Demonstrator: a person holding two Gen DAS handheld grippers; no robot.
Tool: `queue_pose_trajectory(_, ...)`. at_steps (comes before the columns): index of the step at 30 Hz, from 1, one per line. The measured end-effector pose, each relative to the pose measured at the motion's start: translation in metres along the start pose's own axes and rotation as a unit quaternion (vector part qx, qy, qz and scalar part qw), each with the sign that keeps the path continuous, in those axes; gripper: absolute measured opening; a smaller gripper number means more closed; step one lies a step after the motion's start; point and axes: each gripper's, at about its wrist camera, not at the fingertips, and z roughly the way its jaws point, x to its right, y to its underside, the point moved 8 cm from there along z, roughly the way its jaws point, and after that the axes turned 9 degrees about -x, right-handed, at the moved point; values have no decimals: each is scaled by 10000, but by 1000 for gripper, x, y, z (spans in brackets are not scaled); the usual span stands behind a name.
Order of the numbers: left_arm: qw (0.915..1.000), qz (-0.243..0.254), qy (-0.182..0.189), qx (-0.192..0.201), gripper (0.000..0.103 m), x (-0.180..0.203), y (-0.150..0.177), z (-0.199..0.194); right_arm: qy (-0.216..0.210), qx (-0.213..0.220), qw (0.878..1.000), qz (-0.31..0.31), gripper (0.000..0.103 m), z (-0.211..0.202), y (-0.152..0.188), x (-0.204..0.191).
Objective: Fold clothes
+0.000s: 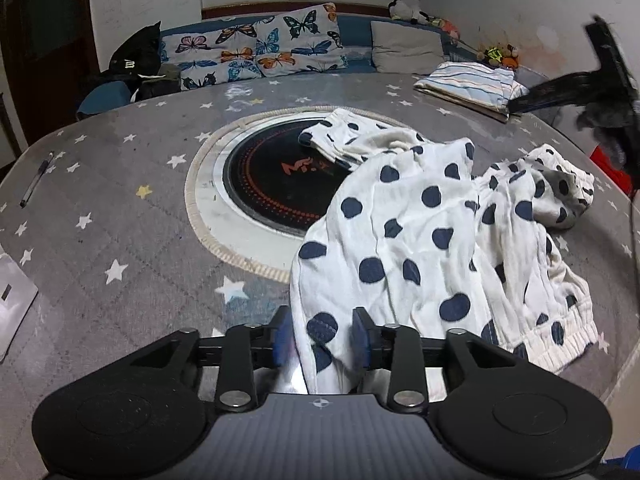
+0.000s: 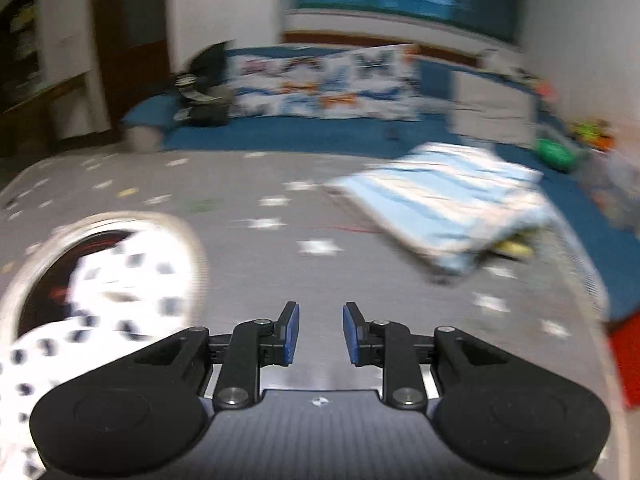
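**A:** Polka-dot garment (image 1: 420, 232) is lying crumpled on the star-print counter (image 1: 120, 240), partly over the round black cooktop (image 1: 272, 184). Left gripper (image 1: 322, 338) has its fingers pinching the near edge of it.

**B:** And the right gripper (image 2: 321, 334)?

**A:** Fingers spread, nothing between them, above bare counter. That view's blurry, but a folded striped cloth (image 2: 448, 204) probably sits at the far right.

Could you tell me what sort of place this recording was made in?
Most likely a home living or dining room. A round table with a star-print cover has a built-in hotplate at its centre, and behind it runs a blue bench sofa with butterfly cushions and soft toys under a window.
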Motion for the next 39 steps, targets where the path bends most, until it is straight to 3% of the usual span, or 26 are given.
queue_pose_trajectory(5, 10000, 6, -38, 29, 51, 1, -11, 7, -770, -220, 9947, -638, 26, 25, -14, -93)
queue_pose_trajectory(7, 10000, -16, -29, 18, 51, 1, -16, 12, -1001, -305, 9904, -908, 33, 32, -17, -127)
queue_pose_trajectory(11, 10000, -37, 14, -40, 49, 0, -22, 22, -1293, -476, 9804, -1406, 35, 45, -20, -184)
queue_pose_trajectory(14, 9999, -6, 80, -63, 45, 2, -23, 25, -1252, -661, 9777, -1554, 35, 62, -21, -208)
queue_pose_trajectory(22, 9996, 93, 272, -45, 17, 6, -24, 29, -852, -899, 9813, -1475, 34, 95, -28, -211)
queue_pose_trajectory(25, 9993, 130, 344, -38, 14, 8, -25, 30, -834, -944, 9811, -1472, 33, 99, -30, -212)
queue_pose_trajectory(32, 9988, 133, 472, 21, 11, 8, -22, 28, -708, -932, 9806, -1571, 4, 103, -40, -220)
queue_pose_trajectory(39, 9983, 61, 582, 75, 7, 3, -20, 24, -787, -585, 9853, -1397, 1, 91, -72, -226)
